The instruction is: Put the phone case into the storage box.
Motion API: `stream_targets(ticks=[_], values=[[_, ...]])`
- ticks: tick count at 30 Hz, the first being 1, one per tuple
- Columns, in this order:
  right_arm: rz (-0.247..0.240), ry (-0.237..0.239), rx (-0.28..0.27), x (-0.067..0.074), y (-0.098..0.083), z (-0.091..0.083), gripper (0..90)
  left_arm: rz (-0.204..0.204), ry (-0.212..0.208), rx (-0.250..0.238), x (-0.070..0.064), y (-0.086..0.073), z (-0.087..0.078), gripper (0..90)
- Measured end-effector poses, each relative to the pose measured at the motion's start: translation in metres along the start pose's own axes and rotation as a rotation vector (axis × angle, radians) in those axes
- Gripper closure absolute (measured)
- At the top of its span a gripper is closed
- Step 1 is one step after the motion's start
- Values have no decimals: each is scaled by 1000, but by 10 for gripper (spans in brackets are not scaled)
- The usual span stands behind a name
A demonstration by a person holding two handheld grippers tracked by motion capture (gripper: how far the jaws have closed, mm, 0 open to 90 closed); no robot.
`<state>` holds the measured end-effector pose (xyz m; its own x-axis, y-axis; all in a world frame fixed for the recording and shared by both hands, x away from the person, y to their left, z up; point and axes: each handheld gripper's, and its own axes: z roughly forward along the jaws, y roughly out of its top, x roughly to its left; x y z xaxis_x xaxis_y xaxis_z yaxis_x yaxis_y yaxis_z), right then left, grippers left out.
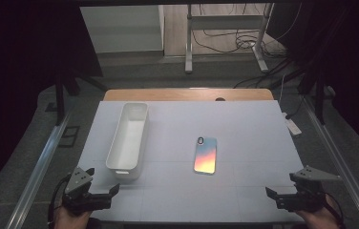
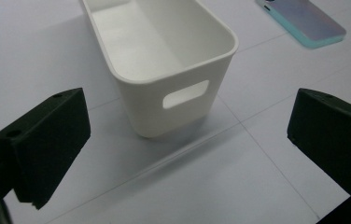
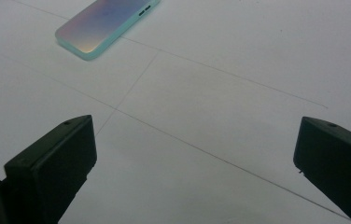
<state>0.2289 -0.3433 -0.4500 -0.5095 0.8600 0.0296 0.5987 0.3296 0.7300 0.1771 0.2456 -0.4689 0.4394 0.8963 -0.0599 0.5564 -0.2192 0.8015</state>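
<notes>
A phone (image 1: 205,155) with a pink-to-orange gradient back and a teal edge lies flat near the middle of the white table top (image 1: 249,129). To its left stands a long white bin (image 1: 112,148), empty, with a handle slot in its near end. My left gripper (image 1: 102,180) hovers at the table's near left corner, just in front of the bin, open with nothing between its jaws. My right gripper (image 1: 281,185) sits at the near right corner, also open and empty. In the left gripper view the bin (image 2: 141,107) stands ahead of the gripper (image 2: 187,100), with the phone (image 2: 304,18) beyond. The right gripper view has the phone (image 3: 106,21) far ahead of the gripper (image 3: 196,125).
A wooden table edge (image 1: 182,94) runs behind the white top. Metal rails (image 1: 44,162) flank the table on both sides. Beyond, a stand's legs (image 1: 188,43) and loose cables (image 1: 239,40) lie on the floor. Bare table lies between the two grippers.
</notes>
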Motion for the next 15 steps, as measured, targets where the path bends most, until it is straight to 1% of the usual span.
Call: stream_targets(ticks=[6, 15], values=[[-5, -3, 3, 0, 0, 0, 0, -11, -8, -2, 1, 0, 0, 6], [-12, 1, 10, 2, 0, 1, 0, 2, -8, 2, 0, 0, 0, 7]])
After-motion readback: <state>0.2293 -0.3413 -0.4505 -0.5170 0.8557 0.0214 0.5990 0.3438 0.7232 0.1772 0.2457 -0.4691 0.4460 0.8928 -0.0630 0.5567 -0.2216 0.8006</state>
